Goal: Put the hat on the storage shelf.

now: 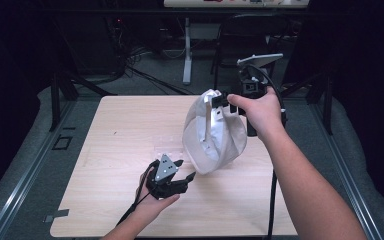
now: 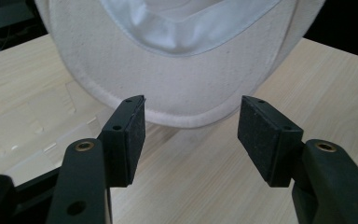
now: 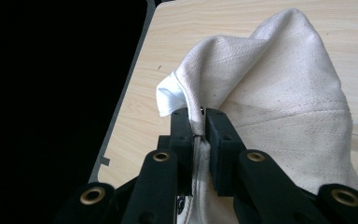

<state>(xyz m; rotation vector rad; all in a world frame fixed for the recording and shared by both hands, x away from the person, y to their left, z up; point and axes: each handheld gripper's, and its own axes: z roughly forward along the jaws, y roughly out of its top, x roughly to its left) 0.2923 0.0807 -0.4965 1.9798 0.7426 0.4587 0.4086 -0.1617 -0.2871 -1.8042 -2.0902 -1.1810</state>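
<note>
Two grippers work a white canvas bag (image 1: pixel 214 135) on the pale wooden table (image 1: pixel 110 150). The right gripper (image 1: pixel 223 100) pinches the bag's top edge, holding it upright; its bottom hides behind the cloth. The left gripper (image 1: pixel 186 170), jaws spread, sits just beside the bag. Dark room beyond.

A lab: bare wooden table (image 1: pixel 130 200), floor cables (image 1: pixel 145 75), dark surroundings.
</note>
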